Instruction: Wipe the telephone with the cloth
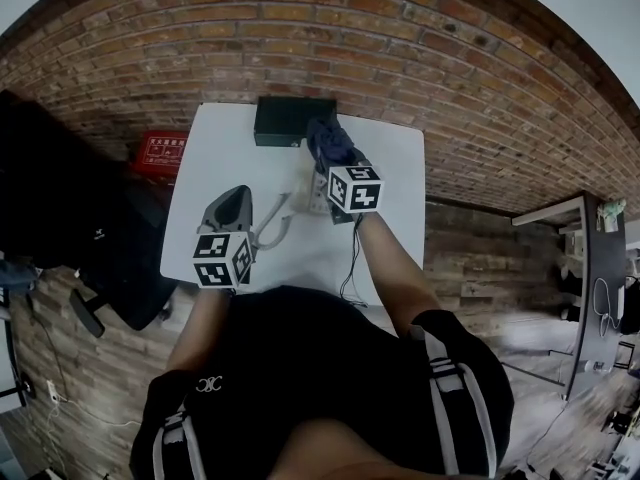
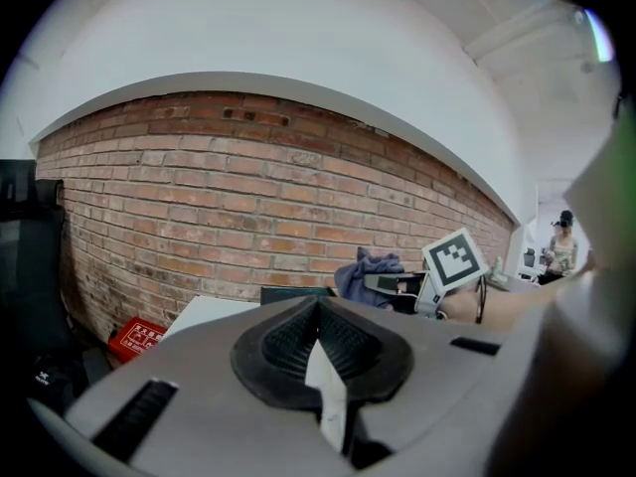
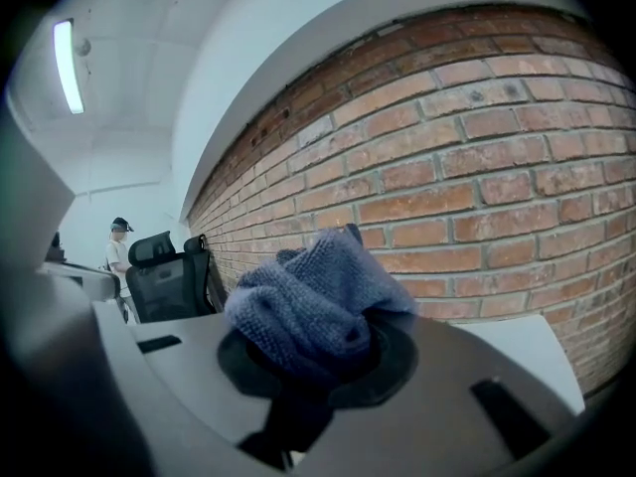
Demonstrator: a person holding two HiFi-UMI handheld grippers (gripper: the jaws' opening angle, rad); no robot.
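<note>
Here the blue cloth sits bunched in the right gripper, whose jaws are clamped on it, above the far part of the white table. Just beside it, at the table's far edge, stands a black box. The left gripper hangs nearer, jaws together, empty.
</note>
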